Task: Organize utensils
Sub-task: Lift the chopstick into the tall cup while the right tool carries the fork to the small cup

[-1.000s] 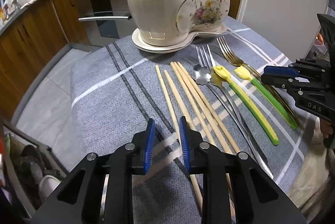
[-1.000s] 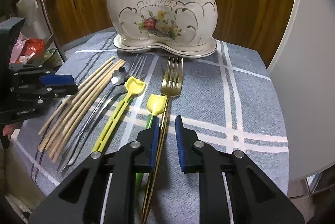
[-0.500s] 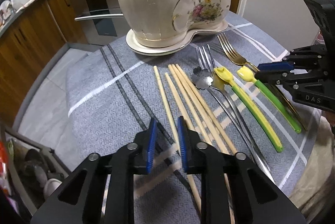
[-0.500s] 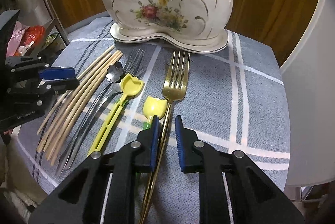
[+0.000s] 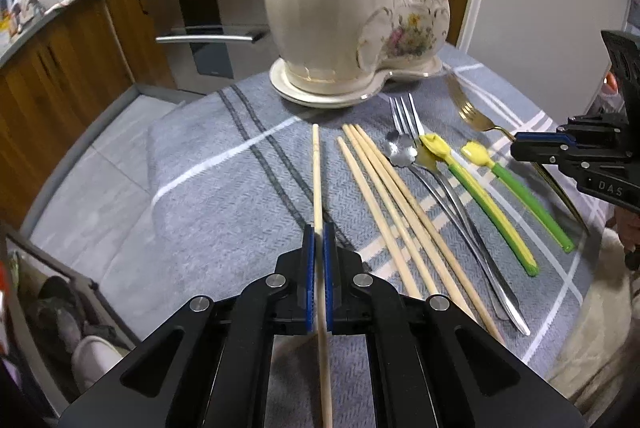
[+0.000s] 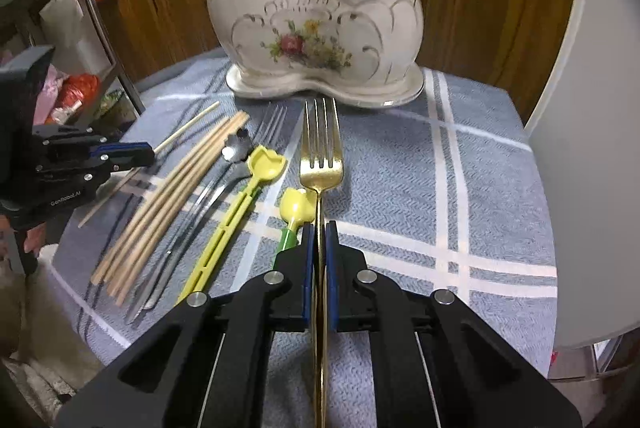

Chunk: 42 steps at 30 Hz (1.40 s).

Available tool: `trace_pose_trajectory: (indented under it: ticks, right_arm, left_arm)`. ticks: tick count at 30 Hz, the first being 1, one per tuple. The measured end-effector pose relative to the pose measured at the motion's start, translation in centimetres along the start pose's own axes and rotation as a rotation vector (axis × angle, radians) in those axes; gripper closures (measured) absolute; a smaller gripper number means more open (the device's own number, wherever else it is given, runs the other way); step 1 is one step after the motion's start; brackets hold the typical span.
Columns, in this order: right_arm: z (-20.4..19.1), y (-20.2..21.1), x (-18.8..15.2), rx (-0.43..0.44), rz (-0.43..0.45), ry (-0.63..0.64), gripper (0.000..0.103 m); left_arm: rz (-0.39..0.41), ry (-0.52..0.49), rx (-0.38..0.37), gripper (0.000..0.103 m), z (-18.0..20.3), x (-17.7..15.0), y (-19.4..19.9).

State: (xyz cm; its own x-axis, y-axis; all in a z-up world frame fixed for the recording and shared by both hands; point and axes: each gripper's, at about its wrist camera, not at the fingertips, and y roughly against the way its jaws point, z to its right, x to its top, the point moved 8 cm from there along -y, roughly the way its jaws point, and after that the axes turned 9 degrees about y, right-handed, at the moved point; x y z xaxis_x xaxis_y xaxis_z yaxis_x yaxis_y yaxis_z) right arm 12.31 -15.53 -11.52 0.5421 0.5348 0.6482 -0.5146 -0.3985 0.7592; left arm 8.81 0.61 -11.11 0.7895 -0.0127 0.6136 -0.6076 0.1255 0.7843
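Observation:
My left gripper (image 5: 319,234) is shut on a wooden chopstick (image 5: 317,171) and holds it off the cloth, pointing at the cream ceramic holder (image 5: 328,7). Three more chopsticks (image 5: 384,195) lie to its right. My right gripper (image 6: 319,234) is shut on a gold fork (image 6: 321,147), lifted, tines toward the holder (image 6: 316,27). A silver fork (image 5: 440,179), a silver flower-headed spoon (image 5: 400,152), a yellow spoon (image 6: 240,203) and a green-handled spoon (image 6: 295,207) lie on the cloth between the grippers.
The grey striped tablecloth (image 6: 460,187) covers a small round table; its edges drop off close on all sides. Wooden cabinets (image 5: 60,67) and an oven stand behind. A white panel (image 6: 592,107) rises at the right.
Both grippers have shut: the left on a chopstick, the right on the gold fork. Both utensils have lifted off the cloth, and the held chopstick now sits apart from the others.

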Motion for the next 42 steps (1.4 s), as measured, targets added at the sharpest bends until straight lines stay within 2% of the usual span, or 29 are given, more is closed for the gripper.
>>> trace_pose_trajectory:
  ticks: [5, 15, 22, 25, 31, 35, 42]
  right_arm:
    - [-0.9, 2.5, 1.5, -0.002, 0.132, 0.001, 0.097]
    - [-1.5, 7.8, 5.1, -0.106, 0.424, 0.035, 0.097]
    - [-0.1, 11.8, 10.4, -0.203, 0.645, 0.017, 0.097]
    - [0.7, 12.9, 12.9, -0.209, 0.727, -0.005, 0.097]
    - [3.2, 12.6, 16.5, -0.192, 0.827, -0.096, 0.097]
    - [4.7, 11.2, 17.6, -0.176, 0.851, -0.147, 0.097]
    - [7.5, 8.7, 17.5, -0.188, 0.869, -0.234, 0.097]
  left_arm:
    - [0.117, 0.037, -0.09, 0.098, 0.0, 1.0, 3.1]
    - [0.329, 0.062, -0.196, 0.098, 0.8, 4.3, 8.0]
    - [0.508, 0.074, -0.252, 0.098, 1.4, 8.9, 11.4]
    - [0.587, 0.086, -0.281, 0.098, 1.7, 11.8, 12.1]
    - [0.683, 0.118, -0.305, 0.098, 2.1, 17.7, 11.8]
    - [0.735, 0.139, -0.327, 0.098, 2.3, 20.7, 11.6]
    - [0.794, 0.151, -0.224, 0.098, 2.3, 24.3, 8.8]
